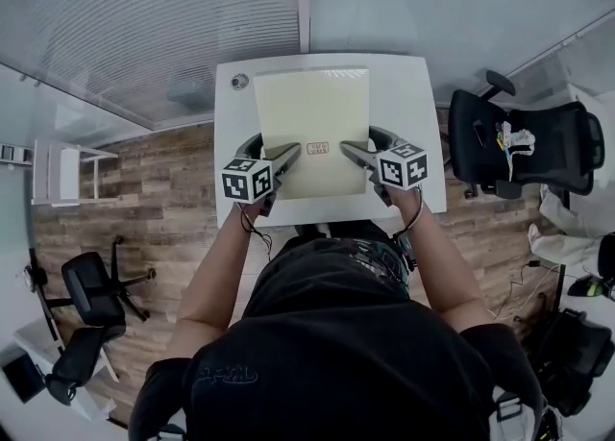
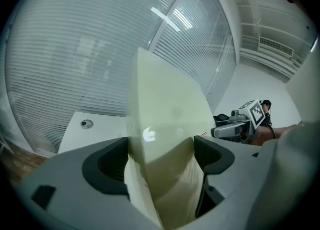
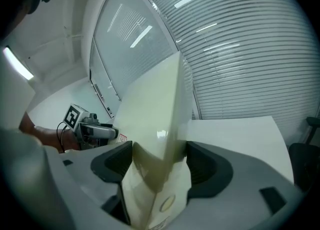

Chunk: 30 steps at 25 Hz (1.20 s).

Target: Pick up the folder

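Observation:
A pale cream folder (image 1: 313, 132) with a small red label is held flat above the white table (image 1: 413, 103). My left gripper (image 1: 285, 155) is shut on the folder's left edge, and my right gripper (image 1: 352, 149) is shut on its right edge. In the left gripper view the folder (image 2: 167, 139) fills the gap between the dark pads (image 2: 107, 161), and the right gripper (image 2: 240, 126) shows beyond it. The right gripper view has the folder (image 3: 152, 139) pinched between the jaws, with the left gripper (image 3: 92, 130) across from it.
A round grommet (image 1: 239, 81) sits at the table's back left corner. A black office chair (image 1: 514, 146) stands to the right, another black chair (image 1: 91, 290) lower left on the wood floor. Glass walls with blinds rise behind the table.

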{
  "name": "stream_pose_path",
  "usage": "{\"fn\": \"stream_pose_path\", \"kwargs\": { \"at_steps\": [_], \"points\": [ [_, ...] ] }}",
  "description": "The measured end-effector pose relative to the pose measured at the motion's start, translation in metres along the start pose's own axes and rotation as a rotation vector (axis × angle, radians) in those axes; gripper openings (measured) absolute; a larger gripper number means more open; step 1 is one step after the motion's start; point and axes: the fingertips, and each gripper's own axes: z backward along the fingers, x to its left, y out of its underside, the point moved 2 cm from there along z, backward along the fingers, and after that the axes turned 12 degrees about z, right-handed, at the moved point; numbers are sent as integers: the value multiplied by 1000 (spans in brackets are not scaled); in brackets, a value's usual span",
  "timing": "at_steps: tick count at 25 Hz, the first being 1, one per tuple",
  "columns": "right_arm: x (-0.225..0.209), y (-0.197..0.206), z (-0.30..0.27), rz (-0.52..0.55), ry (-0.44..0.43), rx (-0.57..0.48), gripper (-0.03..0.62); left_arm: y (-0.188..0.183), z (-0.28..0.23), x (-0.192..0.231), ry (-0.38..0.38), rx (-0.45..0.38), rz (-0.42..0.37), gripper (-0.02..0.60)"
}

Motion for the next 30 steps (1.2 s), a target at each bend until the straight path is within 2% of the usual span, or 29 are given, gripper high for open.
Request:
{"fn": "stream_pose_path", "kwargs": {
  "at_steps": [11,20,30],
  "points": [
    [-6,7,40,31,-22,-20,345,19,4,-43,-27,-47,24,426],
    [-6,44,92,36,-67,-16,345,64,10,-95,-67,-72,36,426],
    [7,79,151,86,-111,-22,345,119,29,-151,-102,-120,63,426]
  ]
}}
